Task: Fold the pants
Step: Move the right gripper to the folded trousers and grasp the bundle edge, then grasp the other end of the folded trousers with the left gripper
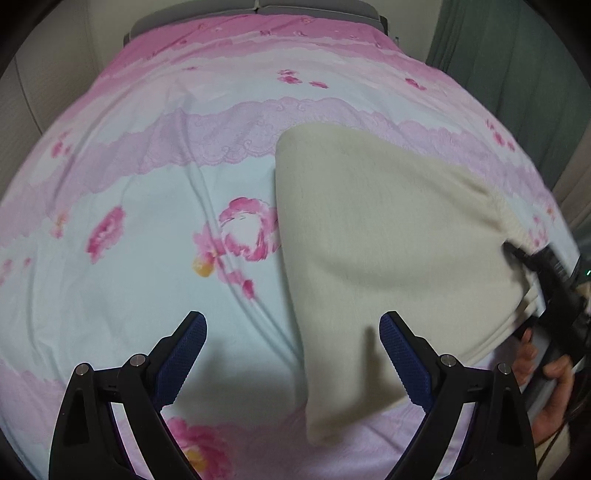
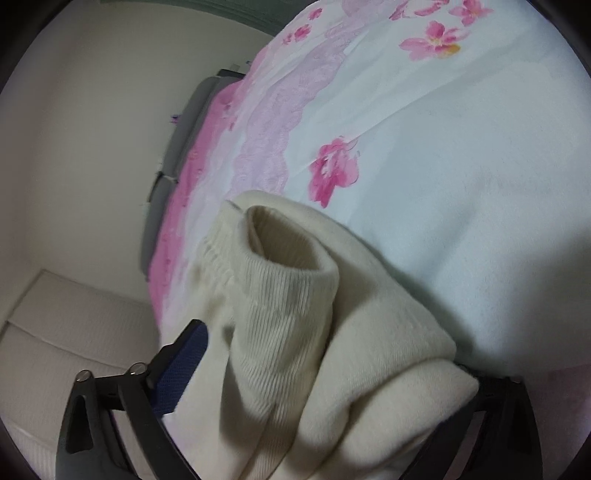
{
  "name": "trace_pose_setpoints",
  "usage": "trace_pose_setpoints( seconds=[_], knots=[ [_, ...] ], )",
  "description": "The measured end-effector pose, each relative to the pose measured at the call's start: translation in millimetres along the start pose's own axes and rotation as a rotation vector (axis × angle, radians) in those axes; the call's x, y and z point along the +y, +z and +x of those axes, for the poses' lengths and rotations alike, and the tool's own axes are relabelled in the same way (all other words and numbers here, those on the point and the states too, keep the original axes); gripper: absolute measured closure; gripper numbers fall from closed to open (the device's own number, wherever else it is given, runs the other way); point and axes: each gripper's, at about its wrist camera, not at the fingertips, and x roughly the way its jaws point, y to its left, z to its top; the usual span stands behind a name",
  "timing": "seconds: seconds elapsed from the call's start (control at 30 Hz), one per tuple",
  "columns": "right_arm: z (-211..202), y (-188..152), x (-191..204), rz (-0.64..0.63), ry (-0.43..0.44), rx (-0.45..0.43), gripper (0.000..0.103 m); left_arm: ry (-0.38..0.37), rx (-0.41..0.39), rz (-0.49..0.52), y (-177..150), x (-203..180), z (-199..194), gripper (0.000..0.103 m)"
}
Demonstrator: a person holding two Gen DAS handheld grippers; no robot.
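Cream fleece pants (image 1: 384, 251) lie folded on the pink and pale blue floral bedsheet (image 1: 147, 258), right of centre in the left wrist view. My left gripper (image 1: 293, 328) is open and empty, just above the sheet, with its right finger over the pants' near edge. My right gripper (image 1: 532, 262) shows at the pants' right side, held by a hand. In the right wrist view the pants (image 2: 314, 350) are bunched between the wide-spread fingers, ribbed cuff (image 2: 291, 258) upward; the right finger is hidden by cloth, so I cannot tell whether it grips.
The bed's grey headboard (image 1: 258, 9) is at the far end. A green curtain (image 1: 517, 55) hangs at the right. A white wall (image 2: 92, 129) and a cream ledge (image 2: 55, 332) run beside the bed.
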Motion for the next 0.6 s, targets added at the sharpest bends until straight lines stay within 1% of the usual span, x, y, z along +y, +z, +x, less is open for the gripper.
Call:
trace_pose_setpoints(
  seconds=[0.03,0.1,0.23,0.4,0.47,0.6],
  knots=[
    [2.8,1.4,1.9,-0.010,-0.029,-0.003,0.022,-0.012,0.005,-0.007,2.7,1.8,3.0,0.007],
    [10.8,5.7,9.2,-0.046,-0.080,0.007,0.027,-0.035,0.013,-0.004,8.3,4.0,9.6,0.007],
    [12.6,10.6,20.2,-0.112,-0.129,0.036,0.038,-0.093,0.041,-0.020,20.1,8.8,23.9,0.007],
    [15.1,11.6,22.3,-0.191,-0.196,0.061,0.046,-0.192,0.054,-0.072,34.3,17.1,37.3,0.007],
    [10.2,4.3,21.8,-0.212,-0.210,0.067,0.047,-0.264,0.073,-0.099,40.7,22.4,47.9,0.007],
    [11.0,6.2,19.7,-0.228,-0.220,0.077,0.047,-0.345,0.115,-0.129,55.5,31.0,72.8,0.007]
  ],
)
